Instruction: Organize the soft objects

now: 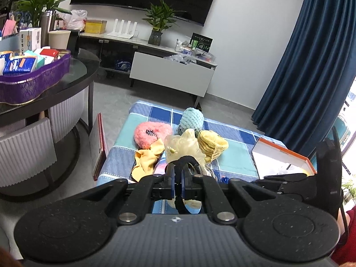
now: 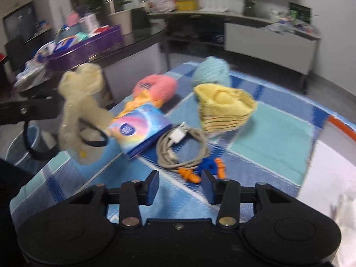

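Left wrist view shows my left gripper clenched on the black band of a cream hair scrunchie, which it holds up above the blue checked cloth. On the cloth behind it I see a pink fluffy toy, a light blue yarn ball, a yellow knitted piece and a yellow cloth. An orange-edged box stands at the right.

From the right wrist view, my right gripper is released, nothing between its blue pads, and it hangs over the cloth near the orange and blue earplugs. A coiled grey cable and a colourful packet lie just beyond.
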{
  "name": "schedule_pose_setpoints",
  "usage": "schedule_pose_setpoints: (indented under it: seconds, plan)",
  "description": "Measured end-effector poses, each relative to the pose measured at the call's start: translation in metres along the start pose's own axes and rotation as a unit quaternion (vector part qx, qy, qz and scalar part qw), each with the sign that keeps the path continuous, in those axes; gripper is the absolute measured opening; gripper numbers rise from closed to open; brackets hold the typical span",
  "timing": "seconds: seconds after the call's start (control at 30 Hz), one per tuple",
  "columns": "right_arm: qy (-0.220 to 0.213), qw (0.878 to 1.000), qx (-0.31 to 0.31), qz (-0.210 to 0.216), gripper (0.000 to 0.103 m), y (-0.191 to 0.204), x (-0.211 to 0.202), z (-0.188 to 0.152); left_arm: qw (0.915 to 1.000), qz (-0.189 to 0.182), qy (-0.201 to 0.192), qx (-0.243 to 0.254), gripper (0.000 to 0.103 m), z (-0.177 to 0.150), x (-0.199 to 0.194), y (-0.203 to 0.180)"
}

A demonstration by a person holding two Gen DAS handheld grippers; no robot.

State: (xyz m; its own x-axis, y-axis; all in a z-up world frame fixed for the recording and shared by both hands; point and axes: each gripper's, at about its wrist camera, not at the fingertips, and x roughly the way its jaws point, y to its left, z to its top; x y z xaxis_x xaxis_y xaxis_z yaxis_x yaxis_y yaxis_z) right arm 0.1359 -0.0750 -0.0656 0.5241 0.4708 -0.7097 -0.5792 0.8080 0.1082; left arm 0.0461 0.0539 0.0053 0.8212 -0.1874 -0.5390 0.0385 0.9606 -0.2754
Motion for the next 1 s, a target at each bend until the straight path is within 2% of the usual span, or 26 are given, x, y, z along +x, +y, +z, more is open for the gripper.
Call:
schedule_pose_setpoints:
  seconds: [0.13,0.2,0.3,0.4,0.47,0.6,0.77,1.0]
  plan:
    - [0.013,1.0,-0.012,-0.01,0.04,0.002,0.012,0.004,1.0,0.0,0.002,0.002,0.009,0.0,0.0,0.0]
    - [0.011,0.999,-0.027,-0.036,0.04,0.002,0.013,0.009,1.0,0.0,0.004,0.0,0.009,0.0,0.001,0.001]
    - [0.038,0.998,-0.044,-0.029,0.039,0.001,0.021,0.011,1.0,0.003,0.006,-0.005,0.009,0.0,0.004,0.003]
    - [0.038,0.998,-0.037,-0.022,0.037,-0.002,0.023,0.01,1.0,0.005,0.006,-0.006,0.009,-0.001,0.004,0.004]
    - [0.035,0.999,-0.032,-0.023,0.025,-0.005,0.024,0.01,0.9999,0.007,0.008,-0.008,0.009,-0.001,0.005,0.005]
    - [0.033,0.999,-0.003,-0.024,0.012,-0.015,0.02,0.009,0.9999,0.006,0.007,-0.009,0.009,-0.001,0.004,0.005]
    - [-0.001,1.0,0.011,-0.023,0.011,-0.013,-0.007,0.011,0.9999,0.004,0.007,-0.007,0.009,0.001,0.001,-0.001]
    - [-0.059,0.996,0.064,-0.02,0.011,-0.021,-0.065,0.016,0.9999,-0.006,-0.006,0.01,0.009,0.007,-0.009,-0.017]
